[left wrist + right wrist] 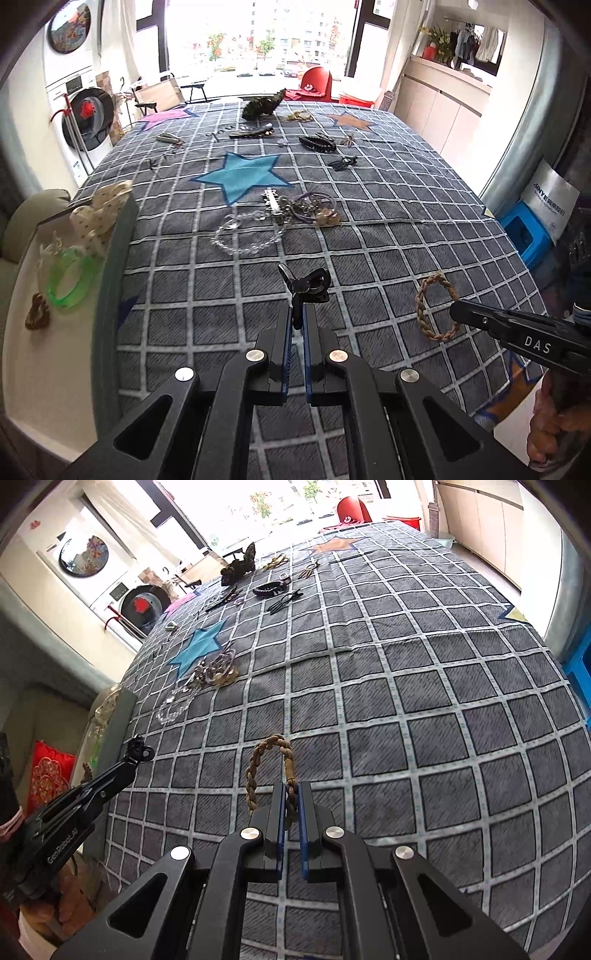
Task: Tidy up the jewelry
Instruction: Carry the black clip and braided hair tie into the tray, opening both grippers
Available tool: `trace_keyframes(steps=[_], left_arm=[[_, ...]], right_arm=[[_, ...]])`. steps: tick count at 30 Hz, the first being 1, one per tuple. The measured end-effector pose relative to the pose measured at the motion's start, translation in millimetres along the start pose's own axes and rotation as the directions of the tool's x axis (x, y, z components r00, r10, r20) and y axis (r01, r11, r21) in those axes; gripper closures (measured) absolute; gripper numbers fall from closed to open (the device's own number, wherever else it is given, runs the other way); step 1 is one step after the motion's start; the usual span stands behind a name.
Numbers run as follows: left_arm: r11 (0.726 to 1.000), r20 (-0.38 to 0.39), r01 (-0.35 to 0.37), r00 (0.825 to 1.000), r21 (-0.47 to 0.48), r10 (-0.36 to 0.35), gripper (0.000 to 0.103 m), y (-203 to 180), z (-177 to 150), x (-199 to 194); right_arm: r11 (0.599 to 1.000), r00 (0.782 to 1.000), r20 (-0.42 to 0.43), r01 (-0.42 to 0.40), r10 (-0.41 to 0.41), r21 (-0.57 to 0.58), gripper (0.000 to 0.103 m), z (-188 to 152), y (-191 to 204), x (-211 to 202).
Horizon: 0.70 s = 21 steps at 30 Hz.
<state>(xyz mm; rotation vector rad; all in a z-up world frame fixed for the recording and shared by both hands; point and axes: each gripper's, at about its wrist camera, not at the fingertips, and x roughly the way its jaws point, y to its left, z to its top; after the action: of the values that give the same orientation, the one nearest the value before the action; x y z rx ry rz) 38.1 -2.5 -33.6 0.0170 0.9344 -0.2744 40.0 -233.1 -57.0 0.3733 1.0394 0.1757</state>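
The left tool (298, 314) is closed tight on a small black metal hair clip (308, 286), which sticks up from between its blue-lined fingertips, lifted clear of the grey checked cloth with stars (388, 206) that covers the surface. The right tool (291, 794) is likewise closed, pinching one side of a braided tan cord bracelet (267, 764) whose loop arches above its tips; in the left wrist view that bracelet hangs at the tip of the right tool, over the cloth's near right part.

Just left of the left tool stands a white tray with a grey-green rim (110, 258). Inside it lie a translucent green plastic bangle (68, 284), a small brown braided piece (37, 317) and a cream dotted fabric bow (98, 214).

Further out, near the cloth's middle, a clear bead bracelet (240, 236) lies beside a tangled heap of rings, chains and purple hoops (306, 210), just below a blue star print (240, 175). Well beyond, toward the far edge, are a black coiled hair tie (317, 143), a black clip (343, 162) and a dark feathered ornament (262, 105).
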Motion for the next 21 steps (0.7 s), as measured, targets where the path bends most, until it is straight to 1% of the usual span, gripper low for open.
trace_keyframes(steps=[5, 10, 15, 21], left_arm=[[1.000, 0.030, 0.001, 1.000, -0.031, 0.000, 0.095, 15.1, -7.8, -16.1], [0.997, 0.061, -0.009, 0.998, -0.073, 0.014, 0.095, 37.0, -14.1, -31.4], [0.993, 0.094, -0.032, 0.995, -0.110, 0.042, 0.095, 60.9, -20.9, -47.1], [0.983, 0.118, -0.065, 0.989, -0.169, 0.086, 0.095, 96.2, -32.4, -63.6]], right_arm=[[1.000, 1.000, 0.001, 0.003, -0.003, -0.031, 0.096, -2.5, 17.0, -3.5], [0.997, 1.000, -0.001, -0.008, 0.008, -0.077, 0.096, -2.1, 42.6, -3.4], [0.990, 1.000, -0.003, -0.032, 0.031, -0.136, 0.096, 0.6, 75.4, -1.8], [0.974, 0.997, -0.014, -0.076, 0.075, -0.214, 0.096, 3.6, 125.2, 1.6]])
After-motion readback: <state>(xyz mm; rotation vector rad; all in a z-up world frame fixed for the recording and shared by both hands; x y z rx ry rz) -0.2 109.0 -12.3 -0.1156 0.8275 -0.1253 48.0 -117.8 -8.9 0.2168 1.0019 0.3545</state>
